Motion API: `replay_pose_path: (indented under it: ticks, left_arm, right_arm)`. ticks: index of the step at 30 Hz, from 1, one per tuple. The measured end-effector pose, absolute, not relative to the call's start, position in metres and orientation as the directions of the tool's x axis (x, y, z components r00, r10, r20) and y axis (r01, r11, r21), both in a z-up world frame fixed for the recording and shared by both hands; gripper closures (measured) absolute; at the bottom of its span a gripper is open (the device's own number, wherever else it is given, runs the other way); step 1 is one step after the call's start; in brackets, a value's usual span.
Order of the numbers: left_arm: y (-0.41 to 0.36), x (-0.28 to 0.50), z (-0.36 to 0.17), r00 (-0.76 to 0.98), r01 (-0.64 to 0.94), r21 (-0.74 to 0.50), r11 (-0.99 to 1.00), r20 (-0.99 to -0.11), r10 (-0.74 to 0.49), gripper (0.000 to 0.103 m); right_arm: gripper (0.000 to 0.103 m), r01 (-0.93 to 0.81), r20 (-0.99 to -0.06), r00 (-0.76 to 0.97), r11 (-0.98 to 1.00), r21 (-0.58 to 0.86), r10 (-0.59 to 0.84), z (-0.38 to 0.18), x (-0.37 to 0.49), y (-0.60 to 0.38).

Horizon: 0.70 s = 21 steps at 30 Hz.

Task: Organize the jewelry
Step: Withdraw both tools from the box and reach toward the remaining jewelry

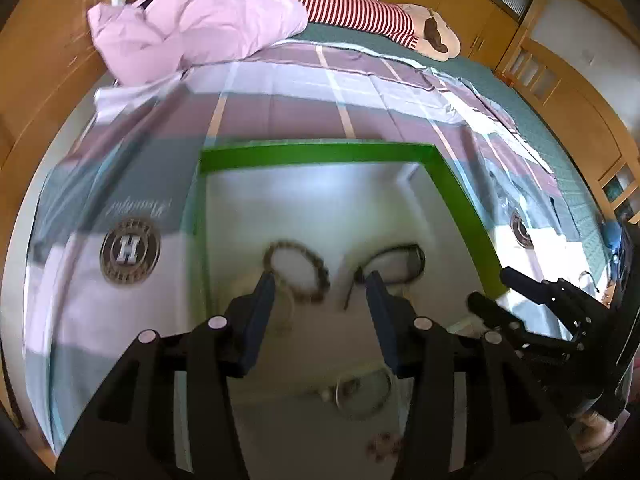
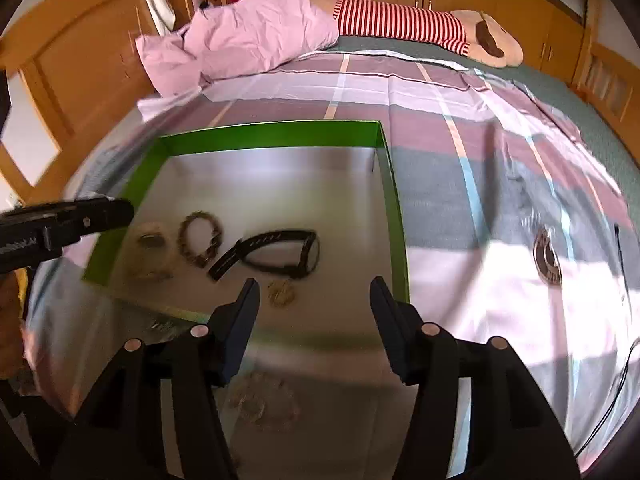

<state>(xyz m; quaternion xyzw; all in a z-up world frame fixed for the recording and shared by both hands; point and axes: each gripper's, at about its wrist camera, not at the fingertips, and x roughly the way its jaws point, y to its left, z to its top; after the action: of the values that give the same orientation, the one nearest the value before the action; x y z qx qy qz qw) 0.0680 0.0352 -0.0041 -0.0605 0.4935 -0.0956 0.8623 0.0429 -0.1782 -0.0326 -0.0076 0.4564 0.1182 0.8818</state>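
Note:
A shallow green-rimmed tray (image 1: 320,151) (image 2: 280,132) with a pale floor lies on the bed. In it lie a brown beaded bracelet (image 1: 298,270) (image 2: 200,244), a black wristwatch (image 1: 400,264) (image 2: 280,254), and a small gold piece (image 2: 282,294). A thin ring-shaped bracelet (image 1: 362,394) and a small pinkish piece (image 1: 382,446) lie nearer the left gripper. A pale beaded piece (image 2: 264,402) lies under the right gripper. My left gripper (image 1: 320,280) is open and empty over the tray. My right gripper (image 2: 314,286) is open and empty above the tray's near side.
The tray rests on a plaid sheet (image 2: 480,160) with round logo prints (image 1: 129,251). A pink duvet (image 1: 200,20) and a striped plush toy (image 1: 360,12) lie at the far end. Wooden cabinets (image 2: 500,0) surround the bed. The other gripper (image 1: 540,300) shows at the right.

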Motion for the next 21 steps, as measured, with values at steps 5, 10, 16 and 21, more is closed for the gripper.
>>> replay_pose_path:
  ticks: [5, 10, 16, 21]
  left_arm:
    - [0.047, 0.031, -0.012, 0.450, 0.109, -0.200, 0.974, -0.863, -0.228, 0.053]
    - [0.060, 0.015, -0.037, 0.393, 0.024, -0.206, 0.978, -0.898, -0.199, 0.053]
    - [0.060, 0.011, -0.052, 0.350, 0.018, -0.186, 0.982, -0.919, -0.181, 0.050]
    - [0.066, 0.018, -0.067, 0.300, -0.026, -0.162, 0.986, -0.943, -0.147, 0.049]
  right_arm:
    - [0.041, -0.255, -0.831, 0.512, 0.962, 0.094, 0.217, -0.048, 0.010, -0.179]
    - [0.060, -0.344, -0.874, 0.424, 0.935, 0.088, 0.239, -0.080, -0.001, -0.144]
    - [0.067, -0.440, -0.884, 0.406, 0.897, 0.034, 0.232, -0.095, 0.015, -0.088]
    - [0.096, -0.452, -0.911, 0.366, 0.892, 0.002, 0.187, -0.115, 0.022, -0.076]
